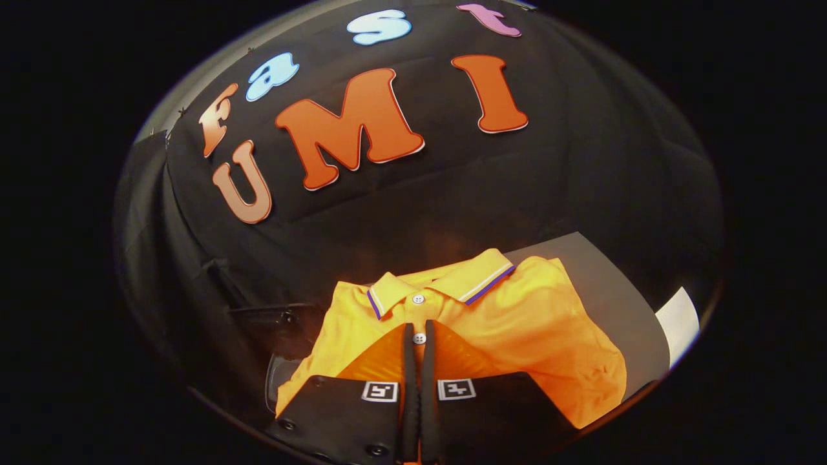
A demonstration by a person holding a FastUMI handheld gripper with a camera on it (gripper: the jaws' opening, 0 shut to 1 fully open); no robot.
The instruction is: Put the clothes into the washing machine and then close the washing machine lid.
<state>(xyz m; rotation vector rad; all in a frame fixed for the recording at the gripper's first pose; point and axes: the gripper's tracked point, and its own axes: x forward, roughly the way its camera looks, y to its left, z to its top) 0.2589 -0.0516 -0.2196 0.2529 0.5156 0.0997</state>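
— Gripper view: the gripper has its fingers nearly together over the placket of the folded orange polo shirt on the grey table. Pinching cloth?

— Can't tell (likely). Next: lift it toward the machine.

**Shirt underfoot, wall ahead**

Your gripper has its fingers nearly together over the folded orange polo shirt, which covers most of the grey tabletop. Bare surface lies along the table's right edge. Beyond the shirt's collar, the black cloth wall blocks forward travel.
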